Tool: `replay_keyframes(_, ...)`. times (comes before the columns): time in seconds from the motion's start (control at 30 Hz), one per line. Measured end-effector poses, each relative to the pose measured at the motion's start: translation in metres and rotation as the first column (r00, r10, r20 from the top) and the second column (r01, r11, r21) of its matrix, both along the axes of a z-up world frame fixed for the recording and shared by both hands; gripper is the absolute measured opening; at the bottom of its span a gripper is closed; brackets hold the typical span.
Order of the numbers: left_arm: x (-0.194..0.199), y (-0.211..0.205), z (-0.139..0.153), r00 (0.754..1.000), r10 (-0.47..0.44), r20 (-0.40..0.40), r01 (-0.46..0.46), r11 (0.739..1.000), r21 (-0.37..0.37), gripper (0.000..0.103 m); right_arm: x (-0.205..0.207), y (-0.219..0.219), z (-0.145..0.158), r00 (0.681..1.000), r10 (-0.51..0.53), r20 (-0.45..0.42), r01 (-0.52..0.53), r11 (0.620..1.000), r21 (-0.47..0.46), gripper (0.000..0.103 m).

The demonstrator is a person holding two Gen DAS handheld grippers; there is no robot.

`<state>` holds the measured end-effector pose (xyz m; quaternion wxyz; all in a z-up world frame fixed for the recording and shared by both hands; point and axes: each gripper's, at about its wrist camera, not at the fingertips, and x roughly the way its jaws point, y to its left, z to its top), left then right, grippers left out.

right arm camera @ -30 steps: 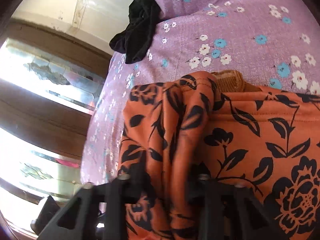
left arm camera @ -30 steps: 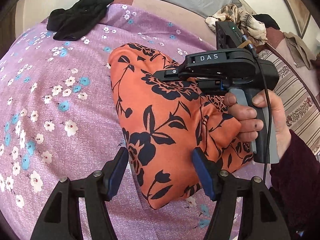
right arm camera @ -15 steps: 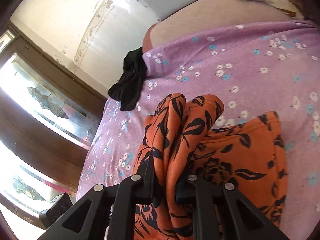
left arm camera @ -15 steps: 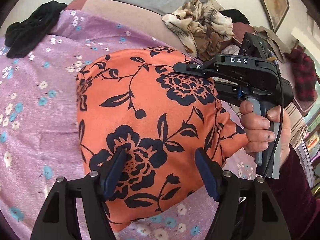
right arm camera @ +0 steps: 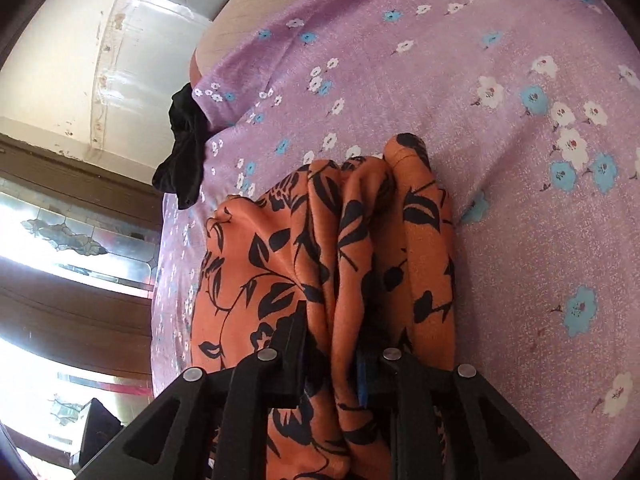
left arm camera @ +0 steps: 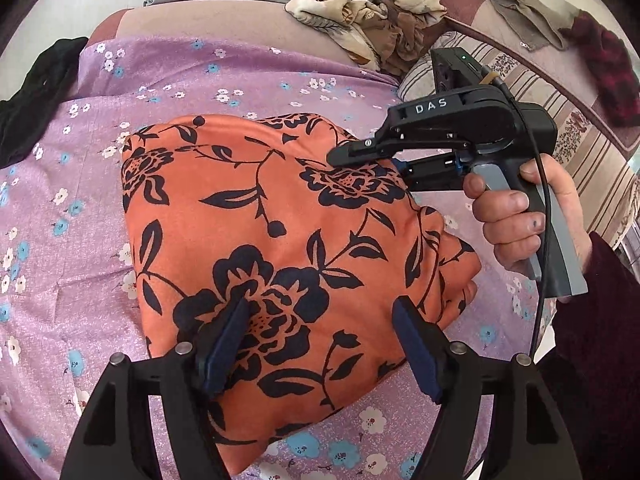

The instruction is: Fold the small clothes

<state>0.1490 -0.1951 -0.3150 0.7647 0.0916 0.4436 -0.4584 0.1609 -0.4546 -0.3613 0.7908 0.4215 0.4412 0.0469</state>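
An orange garment with a black flower print point(left arm camera: 272, 240) lies folded on the purple flowered sheet point(left arm camera: 72, 208). My left gripper point(left arm camera: 320, 344) is open, its blue pads point(left arm camera: 224, 340) resting over the garment's near part. My right gripper point(left arm camera: 360, 156) reaches in from the right, shut on the garment's far right edge. In the right wrist view, bunched layers of the orange garment point(right arm camera: 360, 248) sit pinched between the right gripper's fingers point(right arm camera: 336, 364).
A black cloth point(left arm camera: 36, 88) lies at the sheet's far left corner; it also shows in the right wrist view point(right arm camera: 184, 156). A crumpled beige patterned cloth point(left arm camera: 372, 4) and other clothes point(left arm camera: 600, 56) lie at the back right on a striped cover.
The right gripper has carried the garment's edge across and lowered it, so the garment now lies flatter and wider. The left gripper stays open over it.
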Motion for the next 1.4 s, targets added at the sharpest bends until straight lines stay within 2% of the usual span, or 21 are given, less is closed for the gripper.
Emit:
replay_keyframes(0.03, 0.005, 0.005, 0.002, 1.000, 0.005, -0.020, -0.005, 1.000, -0.015, 0.075, 0.002, -0.003, 0.004, 1.000, -0.010, 0.024, 0.010, 1.000, 0.013, 0.031)
replay_keyframes(0.07, 0.008, 0.010, 0.004, 0.999, 0.011, -0.040, -0.012, 0.999, -0.031, 0.075, 0.005, -0.005, 0.008, 0.999, -0.026, 0.046, 0.025, 0.999, 0.024, 0.046)
replay_keyframes(0.1, 0.013, 0.015, 0.005, 0.998, 0.017, -0.052, -0.019, 0.999, -0.045, 0.075, 0.008, -0.009, 0.010, 0.996, -0.050, 0.071, 0.047, 0.998, 0.038, 0.069)
replay_keyframes(0.13, 0.015, 0.020, 0.007, 0.998, 0.024, -0.053, -0.027, 0.998, -0.055, 0.075, 0.012, -0.011, 0.011, 0.993, -0.078, 0.089, 0.074, 0.996, 0.048, 0.073)
replay_keyframes(0.23, 0.022, 0.029, 0.009, 0.999, 0.030, -0.025, -0.032, 0.998, -0.052, 0.075, 0.031, -0.016, 0.009, 0.990, -0.113, 0.081, 0.107, 0.992, 0.070, 0.073)
replay_keyframes(0.33, 0.021, 0.027, 0.006, 0.999, 0.024, 0.023, -0.024, 1.000, -0.013, 0.075, 0.051, -0.011, 0.000, 0.993, -0.112, 0.035, 0.111, 0.993, 0.031, 0.070)
replay_keyframes(0.37, 0.019, 0.025, 0.005, 0.999, 0.016, 0.047, -0.016, 1.000, 0.005, 0.075, 0.056, -0.006, -0.003, 0.994, -0.104, 0.014, 0.104, 0.995, -0.003, 0.059)
replay_keyframes(0.4, 0.013, 0.022, 0.007, 0.997, 0.006, 0.075, -0.008, 1.000, 0.023, 0.075, 0.060, -0.001, -0.003, 0.995, -0.096, -0.008, 0.096, 0.994, -0.054, 0.038)
replay_keyframes(0.43, 0.007, 0.021, 0.008, 0.995, -0.009, 0.100, 0.005, 0.999, 0.038, 0.075, 0.062, 0.003, -0.003, 0.996, -0.090, -0.024, 0.087, 0.990, -0.111, 0.029)
replay_keyframes(0.5, 0.000, 0.019, 0.008, 0.990, -0.025, 0.140, 0.016, 0.998, 0.067, 0.075, 0.059, 0.012, 0.008, 0.996, -0.088, 0.001, 0.086, 0.977, -0.193, 0.019)
replay_keyframes(0.57, -0.007, 0.017, 0.011, 0.987, -0.035, 0.157, 0.023, 0.997, 0.077, 0.075, 0.053, 0.015, 0.024, 0.994, -0.099, 0.038, 0.105, 0.959, -0.263, 0.017)
replay_keyframes(0.7, -0.012, 0.020, 0.014, 0.988, -0.035, 0.152, 0.027, 0.998, 0.054, 0.075, 0.028, 0.010, 0.056, 0.983, -0.148, 0.113, 0.175, 0.939, -0.295, 0.016)
replay_keyframes(0.77, -0.012, 0.021, 0.015, 0.991, -0.031, 0.134, 0.027, 0.999, 0.033, 0.075, 0.018, 0.005, 0.061, 0.978, -0.171, 0.119, 0.200, 0.930, -0.309, 0.016)
replay_keyframes(0.87, -0.015, 0.014, 0.011, 0.990, -0.036, 0.135, 0.031, 0.999, 0.039, 0.075, 0.015, -0.007, 0.048, 0.971, -0.228, 0.071, 0.239, 0.912, -0.335, 0.016)
replay_keyframes(1.03, -0.027, -0.002, -0.001, 0.977, -0.063, 0.202, 0.044, 0.994, 0.096, 0.084, 0.039, -0.007, -0.005, 0.974, -0.220, -0.057, 0.182, 0.906, -0.382, 0.017)
replay_keyframes(1.13, -0.029, -0.002, 0.000, 0.974, -0.070, 0.217, 0.047, 0.993, 0.112, 0.084, 0.037, -0.009, 0.003, 0.973, -0.221, -0.059, 0.182, 0.904, -0.387, 0.025)
replay_keyframes(1.17, -0.028, 0.000, 0.001, 0.976, -0.068, 0.207, 0.046, 0.993, 0.108, 0.084, 0.035, -0.009, 0.009, 0.972, -0.225, -0.063, 0.183, 0.901, -0.393, 0.031)
replay_keyframes(1.2, -0.025, 0.001, 0.002, 0.979, -0.064, 0.194, 0.045, 0.994, 0.100, 0.084, 0.030, -0.008, 0.015, 0.972, -0.229, -0.059, 0.188, 0.897, -0.399, 0.034)
replay_keyframes(1.27, -0.016, 0.006, 0.008, 0.988, -0.044, 0.145, 0.034, 0.997, 0.065, 0.084, 0.017, -0.005, 0.031, 0.972, -0.232, -0.021, 0.204, 0.888, -0.411, 0.034)
replay_keyframes(1.33, -0.006, 0.016, 0.017, 0.997, -0.020, 0.077, 0.020, 1.000, -0.002, 0.084, 0.000, 0.000, 0.051, 0.974, -0.222, 0.041, 0.219, 0.890, -0.400, 0.034)
replay_keyframes(1.4, 0.000, 0.030, 0.029, 0.999, 0.002, 0.042, 0.001, 0.997, -0.078, 0.084, -0.016, 0.007, 0.071, 0.973, -0.207, 0.101, 0.230, 0.893, -0.387, 0.034)
